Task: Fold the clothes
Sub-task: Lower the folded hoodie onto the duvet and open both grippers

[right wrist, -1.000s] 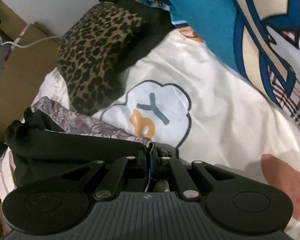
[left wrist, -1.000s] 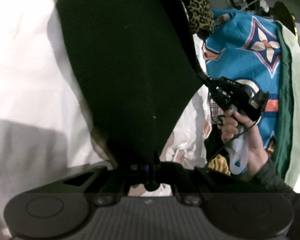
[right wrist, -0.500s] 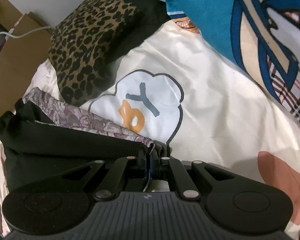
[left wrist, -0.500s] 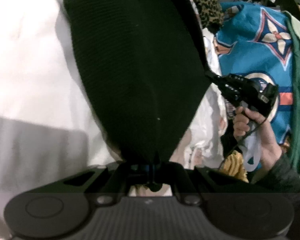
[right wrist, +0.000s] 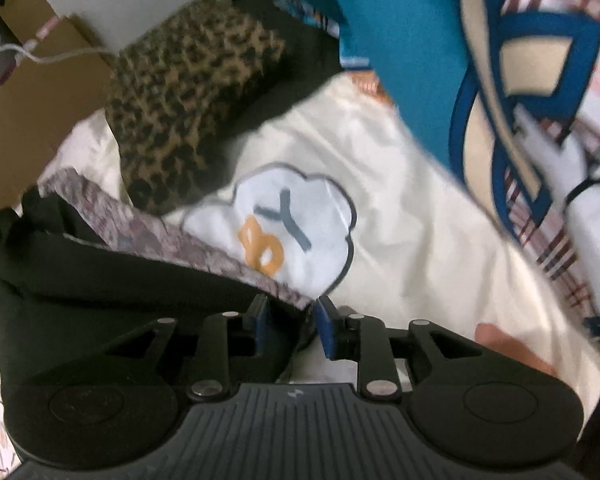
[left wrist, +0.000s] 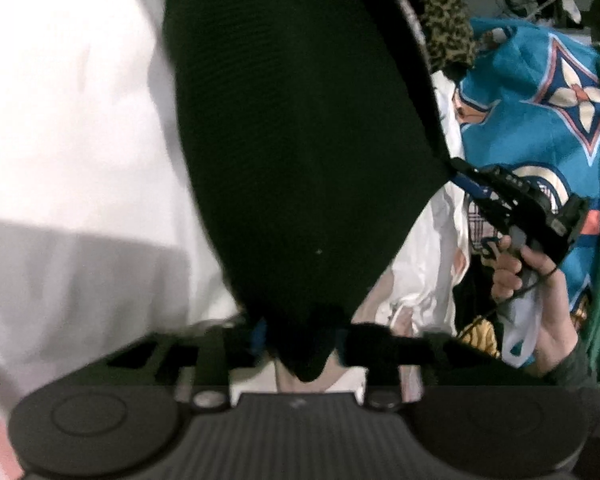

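Left wrist view: black garment (left wrist: 300, 140) stretched across the cream bedsheet (left wrist: 68, 128), one corner lying between the parted pads of the left gripper (left wrist: 300, 338), the far corner at the tip of the right gripper (left wrist: 466, 178), held in a hand (left wrist: 540, 280). Right wrist view: right gripper (right wrist: 290, 320) with blue pads spread, black cloth and its patterned lining slack in the gap, no pad pressing. Both sets of jaws opening, so release of the garment, apparently the end of one fold. Landmark, the cloud print (right wrist: 276, 228) on the sheet: garment just left of it, leopard-print piece (right wrist: 188, 96) beyond it, blue patterned fabric (right wrist: 420, 60) to its right. Next, probably: pulling both grippers clear without dragging the cloth, then regripping an edge for a further fold.
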The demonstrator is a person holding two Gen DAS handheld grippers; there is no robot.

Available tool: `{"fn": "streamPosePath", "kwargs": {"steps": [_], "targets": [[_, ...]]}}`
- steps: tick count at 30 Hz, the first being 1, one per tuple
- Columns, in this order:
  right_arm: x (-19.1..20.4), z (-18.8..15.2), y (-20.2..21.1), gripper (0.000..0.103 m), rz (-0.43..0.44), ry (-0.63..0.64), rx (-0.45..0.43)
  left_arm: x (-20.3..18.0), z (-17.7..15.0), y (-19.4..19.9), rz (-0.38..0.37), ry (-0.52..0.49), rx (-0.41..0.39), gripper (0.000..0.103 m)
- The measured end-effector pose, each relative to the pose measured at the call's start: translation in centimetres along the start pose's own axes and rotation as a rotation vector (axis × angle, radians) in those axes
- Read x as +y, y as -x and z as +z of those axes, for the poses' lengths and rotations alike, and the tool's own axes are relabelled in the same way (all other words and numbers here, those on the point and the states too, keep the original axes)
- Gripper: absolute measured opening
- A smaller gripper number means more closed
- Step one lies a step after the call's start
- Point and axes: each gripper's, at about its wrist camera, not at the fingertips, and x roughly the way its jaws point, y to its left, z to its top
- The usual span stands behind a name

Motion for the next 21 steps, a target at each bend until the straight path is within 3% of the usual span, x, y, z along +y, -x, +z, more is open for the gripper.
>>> {"fn": "streamPosePath", "kwargs": {"steps": [1, 10, 16, 21], "targets": [[0.0, 0.0, 0.5, 0.033, 0.000, -0.004, -0.014, -0.3, 0.1, 0.8, 0.027, -0.020, -0.005, 0.056], [1.0, 0.9, 2.4, 0.033, 0.034, -0.012, -0.098, -2.9, 2.4, 6.1, 0.131, -0.083, -0.073, 0.057], [1.9, 1.5, 2.5, 0.033, 0.066, -0.026, -0.112, -3.9, 5.5, 8.7, 0.252, -0.105, -0.126, 0.056], [2.6, 2.0, 2.5, 0.033, 0.095, -0.043, -0.132, -5.6, 9.3, 12.5, 0.352, -0.127, -0.279, 0.055]]}}
